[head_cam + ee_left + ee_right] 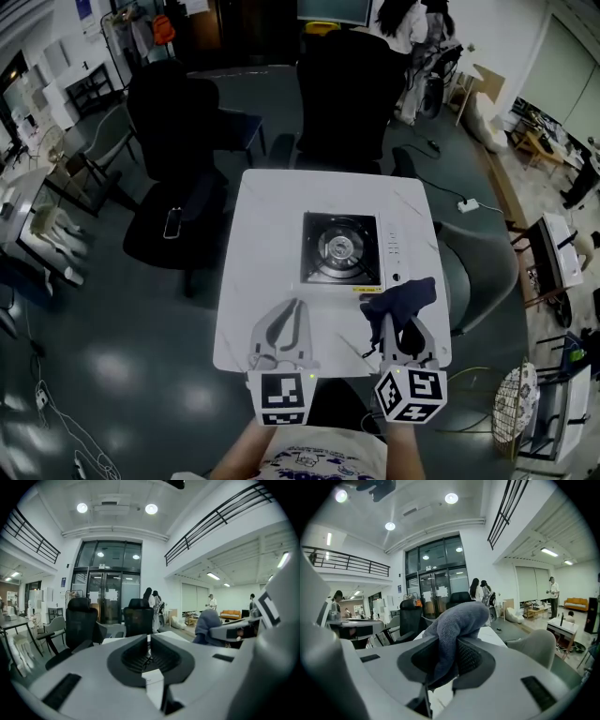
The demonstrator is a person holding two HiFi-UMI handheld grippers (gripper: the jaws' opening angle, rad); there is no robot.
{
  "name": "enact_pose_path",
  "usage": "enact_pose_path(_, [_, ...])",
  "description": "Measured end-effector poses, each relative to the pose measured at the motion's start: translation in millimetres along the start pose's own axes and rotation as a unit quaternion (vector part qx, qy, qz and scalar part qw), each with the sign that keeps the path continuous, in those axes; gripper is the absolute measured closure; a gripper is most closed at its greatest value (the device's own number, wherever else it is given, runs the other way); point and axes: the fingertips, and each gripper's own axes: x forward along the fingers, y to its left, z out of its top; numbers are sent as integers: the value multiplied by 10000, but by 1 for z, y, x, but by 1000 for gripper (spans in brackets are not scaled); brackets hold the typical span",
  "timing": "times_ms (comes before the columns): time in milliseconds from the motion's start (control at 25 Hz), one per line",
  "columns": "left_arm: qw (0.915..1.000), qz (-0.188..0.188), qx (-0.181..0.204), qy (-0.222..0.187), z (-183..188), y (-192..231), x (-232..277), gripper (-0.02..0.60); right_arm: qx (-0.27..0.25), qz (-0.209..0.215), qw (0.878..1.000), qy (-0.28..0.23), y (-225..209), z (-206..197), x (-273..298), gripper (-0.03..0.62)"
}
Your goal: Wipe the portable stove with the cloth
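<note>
On a white table (267,216), the portable stove (342,248) sits toward the right side with its round burner uncovered. Left of the stove, beyond the table's edge, we see a black office chair (173,159). On the near side of the stove and to its left, the left gripper (292,309) is held over the tabletop. Its own view shows us the jaws pressed together with nothing between them. At the stove's near right corner, the right gripper (398,326) has its jaws clamped on the dark blue-grey cloth (405,298), which bunches up above them. We cannot tell whether the cloth touches the stove. Right of the stove, a grey chair (487,272) stands beside the table.
</note>
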Motion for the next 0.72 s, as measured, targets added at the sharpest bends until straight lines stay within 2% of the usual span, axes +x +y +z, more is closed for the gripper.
enact_pose_path(240, [9997, -124, -77, 202, -11, 3, 22, 551, 19, -159, 9997, 183, -12, -3, 18, 497])
enact_pose_path(720, [9987, 130, -211, 437, -10, 17, 88, 551, -56, -35, 9989, 470, -45, 8, 89, 497])
